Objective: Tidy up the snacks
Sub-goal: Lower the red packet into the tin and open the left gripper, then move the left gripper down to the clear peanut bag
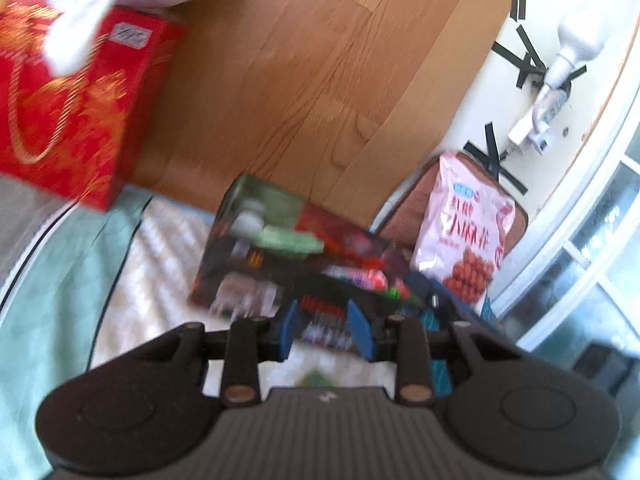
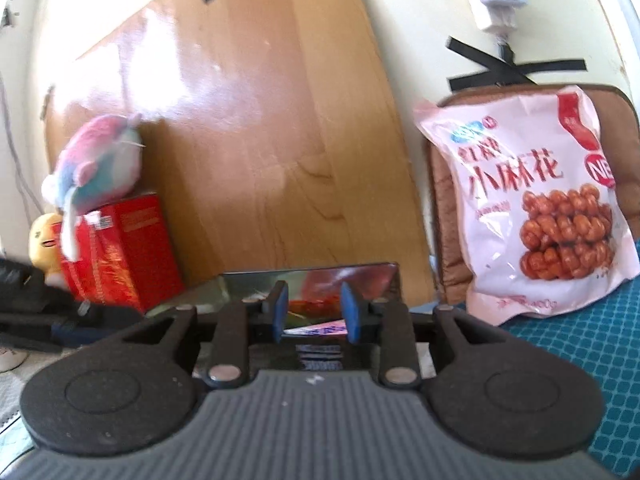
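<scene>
Looking along the left gripper (image 1: pixel 328 330): pads apart by a narrow gap; too blurred to tell whether clamped on anything.
Snack box (image 1: pixel 256 248) from the left gripper: straight ahead and slightly below, flat on the pale cover, near end showing in the gap between the pads.
Long axis, left view: running away from the fingertips toward the wooden board (image 1: pixel 300 60), slanted a little to the left.
Pink bag (image 1: pixel 460 232), left view: off to the right of the snack box, propped upright.
Red box (image 1: pixel 72 120), left view: well apart, far left.
Looking along the right gripper (image 2: pixel 314 312): pads apart; pressing on the snack box or not, cannot tell.
Snack box (image 2: pixel 372 280) from the right gripper: dead ahead, seen nearly edge-on, near end reaching in between and under the pads.
Pink bag (image 2: pixel 520 200), right view: up and right, leaning on a brown cushion (image 2: pixel 444 184), nearer this gripper than the other.
Nearer hand for the snack box: judged about equal, both at its near end.
Coming move: likely turning on keeping both grippers square to that near end.
</scene>
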Demonstrator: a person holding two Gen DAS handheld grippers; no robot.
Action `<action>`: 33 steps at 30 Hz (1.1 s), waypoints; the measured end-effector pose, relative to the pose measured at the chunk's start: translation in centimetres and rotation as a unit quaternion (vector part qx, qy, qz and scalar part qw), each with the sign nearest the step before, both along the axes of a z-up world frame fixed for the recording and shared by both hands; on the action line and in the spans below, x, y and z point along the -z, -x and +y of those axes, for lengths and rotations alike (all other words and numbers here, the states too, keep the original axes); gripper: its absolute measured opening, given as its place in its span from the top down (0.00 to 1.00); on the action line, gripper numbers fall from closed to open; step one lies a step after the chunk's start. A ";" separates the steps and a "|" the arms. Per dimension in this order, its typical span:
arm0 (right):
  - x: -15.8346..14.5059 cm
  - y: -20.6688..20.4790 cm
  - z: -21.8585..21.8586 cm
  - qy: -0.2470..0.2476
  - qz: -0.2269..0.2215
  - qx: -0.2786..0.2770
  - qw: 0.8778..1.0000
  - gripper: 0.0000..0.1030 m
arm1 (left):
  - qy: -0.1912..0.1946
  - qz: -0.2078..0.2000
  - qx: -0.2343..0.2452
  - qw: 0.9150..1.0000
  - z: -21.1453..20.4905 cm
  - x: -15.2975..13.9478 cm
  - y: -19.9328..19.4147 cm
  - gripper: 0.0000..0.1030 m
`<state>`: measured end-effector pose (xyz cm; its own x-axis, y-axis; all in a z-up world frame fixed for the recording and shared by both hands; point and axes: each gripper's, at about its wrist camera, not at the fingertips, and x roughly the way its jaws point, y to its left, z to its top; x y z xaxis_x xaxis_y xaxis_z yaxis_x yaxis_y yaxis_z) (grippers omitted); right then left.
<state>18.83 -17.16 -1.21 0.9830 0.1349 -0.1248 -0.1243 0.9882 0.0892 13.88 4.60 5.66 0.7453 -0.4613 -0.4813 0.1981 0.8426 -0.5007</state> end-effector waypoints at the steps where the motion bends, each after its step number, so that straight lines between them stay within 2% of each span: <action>1: 0.0 0.3 0.3 0.003 -0.001 -0.006 1.000 0.65 | -0.003 0.004 0.001 1.000 0.1 0.3 0.8 0.71; 6: -0.2 1.9 1.5 -0.006 0.049 -0.054 0.997 0.59 | -0.043 0.012 -0.014 0.999 2.0 0.8 4.7 0.68; 10: -0.1 4.7 2.7 -0.001 0.092 -0.118 0.989 0.57 | -0.020 0.030 -0.020 0.999 4.6 1.2 6.6 0.67; 12: 0.5 6.5 3.8 0.025 0.111 -0.156 0.981 0.50 | -0.002 0.042 -0.019 0.999 5.5 1.7 7.2 0.65; 15: 1.8 9.1 6.3 0.094 0.121 -0.195 0.969 0.42 | 0.022 0.063 -0.010 0.998 5.9 2.4 7.6 0.63; 18: 2.8 10.4 8.5 0.162 0.128 -0.219 0.954 0.28 | 0.029 0.074 0.003 0.997 5.4 3.1 7.9 0.51; 19: 3.1 10.6 9.3 0.184 0.132 -0.228 0.947 0.28 | 0.029 0.078 0.007 0.996 5.1 3.3 7.9 0.48; 21: 3.7 10.4 10.3 0.210 0.148 -0.236 0.937 0.28 | 0.027 0.087 0.015 0.996 4.3 3.9 7.9 0.47; 23: 4.3 9.6 10.9 0.217 0.170 -0.234 0.932 0.28 | 0.024 0.098 0.021 0.995 3.6 4.5 7.8 0.46; 25: 4.9 8.4 10.8 0.199 0.197 -0.233 0.931 0.28 | 0.018 0.105 0.019 0.994 2.9 5.3 7.7 0.48; 26: 4.9 7.8 10.4 0.175 0.203 -0.233 0.935 0.30 | 0.011 0.096 0.017 0.995 2.5 5.3 7.9 0.50; 29: 4.6 7.8 10.0 0.160 0.205 -0.222 0.940 0.65 | -0.008 0.093 0.030 0.995 1.6 5.1 8.0 0.58; 31: 4.3 8.5 10.0 0.153 0.213 -0.212 0.941 0.67 | -0.016 0.093 0.032 0.995 1.6 5.0 8.0 0.58; 33: 3.8 9.8 9.9 0.135 0.211 -0.229 0.940 0.67 | -0.013 0.093 0.023 0.995 2.2 5.0 7.8 0.56</action>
<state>9.06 -7.27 -5.05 0.6838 0.4401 -0.5821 -0.5531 0.8328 -0.0201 6.08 6.81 0.70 0.6203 -0.4789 -0.6212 0.1431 0.8478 -0.5107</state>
